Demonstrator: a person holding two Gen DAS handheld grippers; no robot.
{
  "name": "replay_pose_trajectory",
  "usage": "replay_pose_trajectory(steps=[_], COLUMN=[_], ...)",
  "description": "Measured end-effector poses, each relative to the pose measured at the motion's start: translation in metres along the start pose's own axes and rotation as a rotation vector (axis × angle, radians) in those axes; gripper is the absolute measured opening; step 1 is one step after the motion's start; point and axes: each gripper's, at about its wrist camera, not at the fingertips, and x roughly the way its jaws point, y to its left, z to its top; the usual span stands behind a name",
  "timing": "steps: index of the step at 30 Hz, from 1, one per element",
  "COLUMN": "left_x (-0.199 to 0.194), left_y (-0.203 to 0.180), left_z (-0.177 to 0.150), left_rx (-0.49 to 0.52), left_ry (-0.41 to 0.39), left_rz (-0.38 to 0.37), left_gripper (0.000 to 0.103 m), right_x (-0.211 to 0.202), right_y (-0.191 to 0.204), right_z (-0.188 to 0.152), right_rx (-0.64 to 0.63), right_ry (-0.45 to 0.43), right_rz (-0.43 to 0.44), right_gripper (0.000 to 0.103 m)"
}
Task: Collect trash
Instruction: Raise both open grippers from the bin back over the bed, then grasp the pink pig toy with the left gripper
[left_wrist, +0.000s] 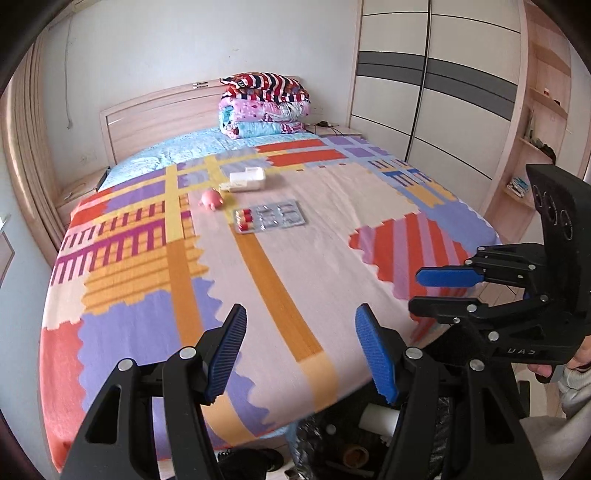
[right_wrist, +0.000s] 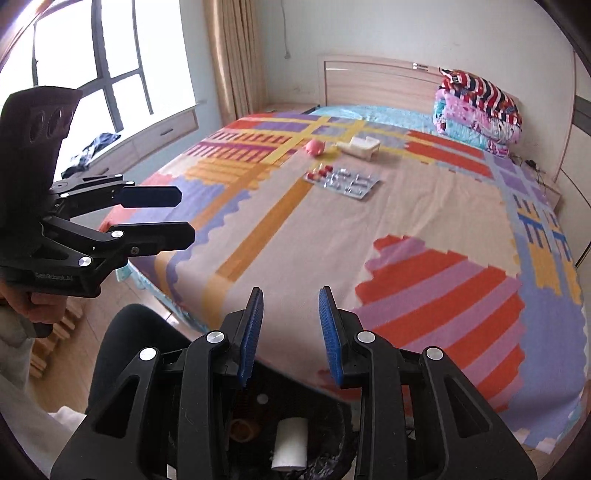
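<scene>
Now both hand-held grippers hover over the bed, left hand-held gripper gaping, empty. Right hand-held gripper parted too, nothing between; blister pack lies ahead.

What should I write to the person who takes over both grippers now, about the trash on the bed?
Left gripper: open, empty.
Right gripper: open, empty.
Both are at the foot of the bed, above the trash bin.
Done: a white roll lies in the bin.
Left on the bed: blister packs, pink toy, white box.
</scene>
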Motion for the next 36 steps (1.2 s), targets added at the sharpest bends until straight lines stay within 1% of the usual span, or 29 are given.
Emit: replay_pose_trajectory(steps=[5, 10, 14, 18, 21, 25, 27, 30, 33, 36], left_x=[0.01, 0.022, 0.035, 0.053, 0.071, 0.088, 0.096, 0.109, 0.123, 0.137], left_y=[0.019, 0.036, 0.051, 0.066, 0.079, 0.096, 0.104, 0.117, 0.128, 0.136], left_z=[0.019, 0.035, 0.047, 0.059, 0.068, 0.079, 0.085, 0.094, 0.103, 0.107], left_rx=[-0.019, -0.012, -0.035, -0.059, -0.067, -0.093, -0.099, -0.131, -0.161, -0.179], left_ry=[-0.015, -0.023, -0.027, -0.027, -0.021, -0.015, -0.01, 0.002, 0.012, 0.033], left_rz=[0.025, 0.05, 0.062, 0.068, 0.097, 0.094, 0.089, 0.06, 0.015, 0.012], left_gripper=[0.059, 0.059, 0.059, 0.059, 0.059, 0.059, 0.059, 0.059, 0.059, 0.059], right_x=[0.008, 0.017, 0.029, 0.044, 0.059, 0.078, 0.087, 0.101, 0.11, 0.118], right_y=[-0.016, -0.028, -0.036, -0.042, -0.045, -0.051, -0.055, -0.064, -0.068, -0.069], right_z=[0.02, 0.033, 0.048, 0.062, 0.072, 0.081, 0.084, 0.087, 0.09, 0.092], right_rx=[0.02, 0.033, 0.047, 0.064, 0.065, 0.088, 0.1, 0.134, 0.151, 0.162], right_ry=[-0.02, -0.026, -0.029, -0.031, -0.021, -0.004, 0.006, 0.015, 0.021, 0.025], right_rz=[-0.015, -0.025, -0.031, -0.028, -0.035, -0.045, -0.049, -0.049, -0.053, -0.049], right_gripper=[0.033, 0.035, 0.035, 0.035, 0.035, 0.036, 0.038, 0.039, 0.039, 0.039])
